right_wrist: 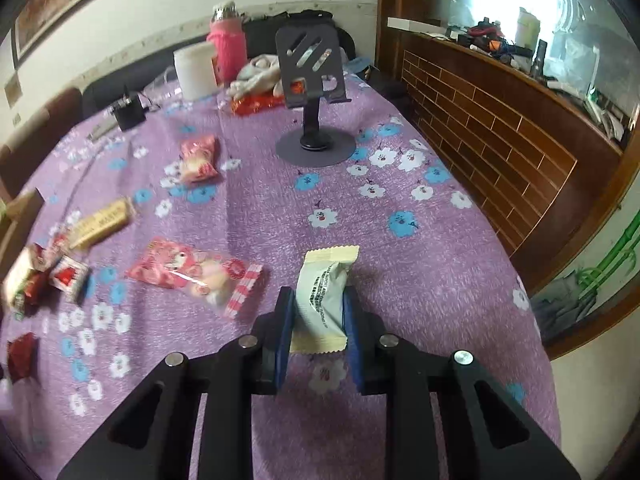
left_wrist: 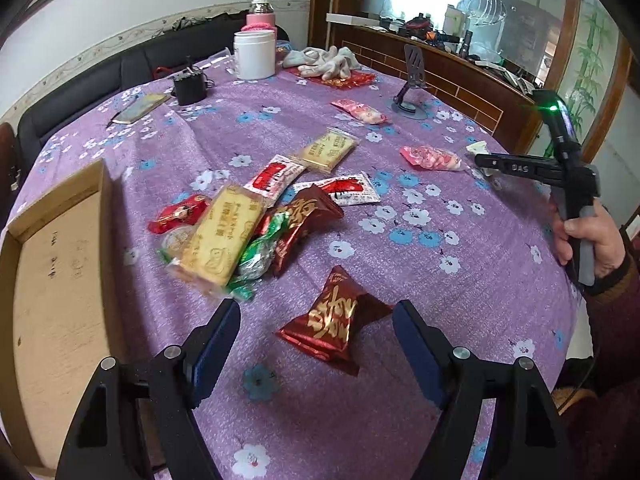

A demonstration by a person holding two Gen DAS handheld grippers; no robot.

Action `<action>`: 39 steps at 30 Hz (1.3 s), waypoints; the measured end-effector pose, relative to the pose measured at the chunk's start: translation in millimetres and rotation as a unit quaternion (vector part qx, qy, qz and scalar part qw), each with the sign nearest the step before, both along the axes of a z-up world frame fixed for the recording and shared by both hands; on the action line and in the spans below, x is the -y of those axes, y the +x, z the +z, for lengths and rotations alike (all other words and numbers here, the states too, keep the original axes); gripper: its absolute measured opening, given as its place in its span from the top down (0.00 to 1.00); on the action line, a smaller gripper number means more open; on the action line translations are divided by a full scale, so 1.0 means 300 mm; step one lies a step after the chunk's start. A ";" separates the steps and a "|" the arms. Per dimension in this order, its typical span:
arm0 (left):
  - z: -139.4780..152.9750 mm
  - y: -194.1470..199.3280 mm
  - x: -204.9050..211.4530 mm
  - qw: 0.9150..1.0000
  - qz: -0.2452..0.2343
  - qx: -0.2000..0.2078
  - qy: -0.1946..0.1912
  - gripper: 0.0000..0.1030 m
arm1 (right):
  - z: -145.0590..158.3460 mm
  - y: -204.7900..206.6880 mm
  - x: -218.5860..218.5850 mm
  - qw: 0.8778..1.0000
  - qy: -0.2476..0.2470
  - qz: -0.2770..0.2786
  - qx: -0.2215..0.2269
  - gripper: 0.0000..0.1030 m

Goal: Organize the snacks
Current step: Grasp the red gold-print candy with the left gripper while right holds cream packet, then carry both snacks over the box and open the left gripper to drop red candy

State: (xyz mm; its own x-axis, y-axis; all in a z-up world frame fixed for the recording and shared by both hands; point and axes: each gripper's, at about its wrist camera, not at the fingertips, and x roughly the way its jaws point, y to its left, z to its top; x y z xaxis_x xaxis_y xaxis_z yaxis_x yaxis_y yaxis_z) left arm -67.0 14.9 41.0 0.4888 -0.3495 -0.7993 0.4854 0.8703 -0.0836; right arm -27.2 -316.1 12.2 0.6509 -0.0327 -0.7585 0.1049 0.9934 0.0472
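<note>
My right gripper (right_wrist: 318,316) is pinching the cream packet (right_wrist: 322,300) mid-body on the desk (right_wrist: 400,240), right of the pink bag (right_wrist: 196,274) — light, crinkly, slippery. Left gripper (left_wrist: 316,328) is hanging spread around the red sweet (left_wrist: 334,318).

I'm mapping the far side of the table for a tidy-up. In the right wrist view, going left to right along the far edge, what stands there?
Black charger block → white jar → pink flask → crumpled cloth → phone stand.
</note>
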 end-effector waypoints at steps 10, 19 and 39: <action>-0.091 0.040 0.102 0.999 -0.020 -0.015 0.034 0.49 | 0.131 -0.088 -0.077 0.996 0.047 0.056 0.059 0.77; -0.082 0.053 0.042 0.999 0.030 -0.014 -0.009 0.66 | 0.148 -0.088 -0.269 0.985 0.075 0.148 0.054 0.77; 0.089 0.011 -0.249 0.986 0.134 0.056 -0.082 0.66 | 0.214 -0.073 -0.716 0.947 0.083 0.310 0.033 0.77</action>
State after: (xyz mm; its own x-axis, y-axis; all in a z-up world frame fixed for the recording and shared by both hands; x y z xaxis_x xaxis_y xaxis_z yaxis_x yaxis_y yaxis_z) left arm -63.7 89.7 67.8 0.6636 -0.3162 -0.6780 0.2550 0.9476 -0.1923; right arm -49.0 -101.2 76.4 0.5516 0.4873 -0.6769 -0.5041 0.8414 0.1949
